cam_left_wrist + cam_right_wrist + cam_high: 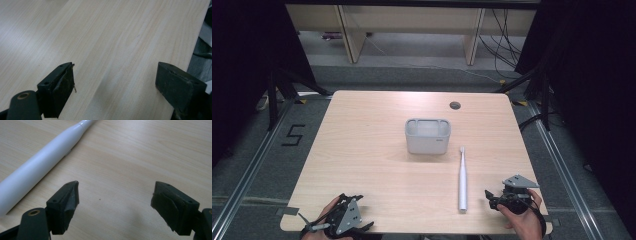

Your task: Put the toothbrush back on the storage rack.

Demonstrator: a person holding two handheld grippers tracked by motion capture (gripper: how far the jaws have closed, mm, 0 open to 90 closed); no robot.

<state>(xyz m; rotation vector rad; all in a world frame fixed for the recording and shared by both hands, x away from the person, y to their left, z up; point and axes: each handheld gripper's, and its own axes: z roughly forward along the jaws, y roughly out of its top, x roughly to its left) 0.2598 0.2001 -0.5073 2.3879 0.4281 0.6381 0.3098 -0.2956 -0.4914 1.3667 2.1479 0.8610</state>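
A white electric toothbrush lies flat on the wooden table, its head toward the far side. Behind it, at the table's middle, stands a pale grey rectangular holder, open at the top. My right gripper rests at the near right edge, just right of the toothbrush handle. In the right gripper view it is open, with bare wood between the jaws and the toothbrush up to the left. My left gripper sits at the near left corner, open over bare table.
A round cable hole is in the table's far right part. The table's edge runs close to the left gripper's right jaw. Wooden furniture legs and cables stand on the floor beyond the table.
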